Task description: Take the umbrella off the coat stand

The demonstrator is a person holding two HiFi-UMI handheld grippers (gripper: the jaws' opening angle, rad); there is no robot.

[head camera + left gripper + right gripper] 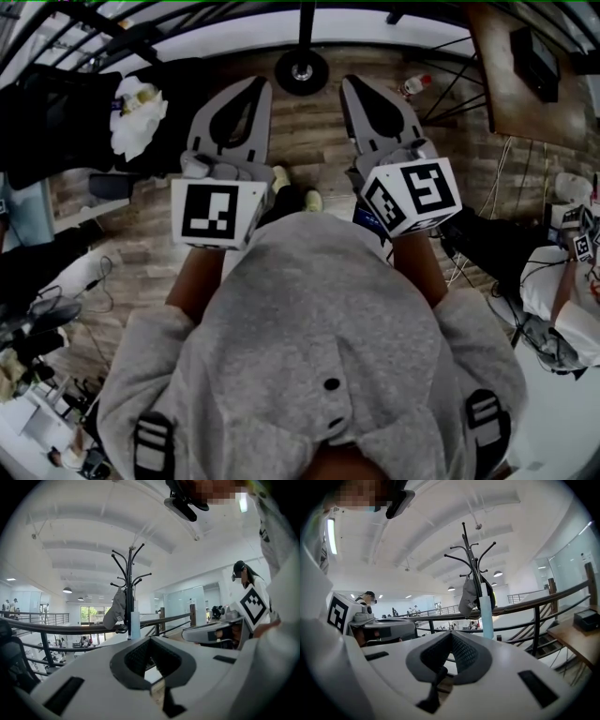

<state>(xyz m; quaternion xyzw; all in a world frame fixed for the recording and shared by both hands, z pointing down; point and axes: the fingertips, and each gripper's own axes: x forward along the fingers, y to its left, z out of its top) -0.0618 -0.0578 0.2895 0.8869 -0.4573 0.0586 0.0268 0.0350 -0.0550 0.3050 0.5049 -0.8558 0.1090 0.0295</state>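
The black coat stand (pixel 128 581) rises ahead by a railing; in the head view its round base (pixel 302 70) sits on the wood floor just beyond both grippers. A slim, light blue folded umbrella (pixel 135 626) hangs upright along the pole, also seen in the right gripper view (pixel 487 616). Beside it hangs a grey cap (pixel 115 611). My left gripper (pixel 257 86) and right gripper (pixel 352 86) are held side by side, pointing at the stand and well short of it. Both have their jaws together with nothing between them.
A dark metal railing (pixel 70 629) runs behind the stand, with stairs at the right (pixel 543 644). A wooden table (pixel 525 75) stands at the far right, and a bottle (pixel 417 84) lies on the floor. A person in a cap (pixel 244 576) stands to the side.
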